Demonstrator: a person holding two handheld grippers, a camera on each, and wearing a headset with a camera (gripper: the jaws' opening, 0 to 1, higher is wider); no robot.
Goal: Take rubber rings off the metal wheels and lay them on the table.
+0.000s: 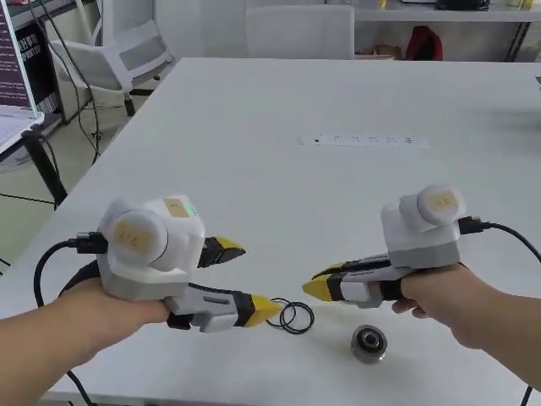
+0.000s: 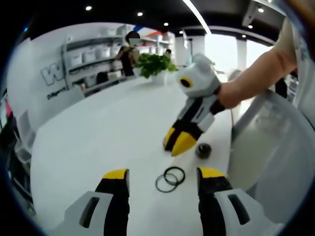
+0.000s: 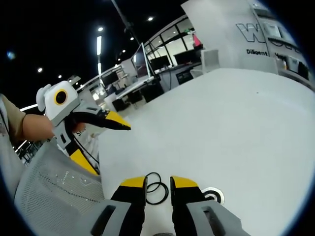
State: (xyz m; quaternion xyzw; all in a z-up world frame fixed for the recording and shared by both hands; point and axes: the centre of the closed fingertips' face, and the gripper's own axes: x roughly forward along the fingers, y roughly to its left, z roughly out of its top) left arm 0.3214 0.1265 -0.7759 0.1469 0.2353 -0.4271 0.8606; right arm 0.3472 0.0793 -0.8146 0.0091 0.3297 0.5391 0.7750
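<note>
Lying flat on the white surface (image 1: 254, 152), two thin black rubber rings (image 1: 292, 316) overlap each other, apart from the metal wheel (image 1: 368, 343), a small silvery disc with a dark centre that rests near them by the front edge. Left gripper (image 1: 245, 279): jaws spread wide and empty, the rings just ahead of them. Right gripper (image 1: 315, 286): jaws drawn close with a narrow gap, holding nothing, tips near the rings.
</note>
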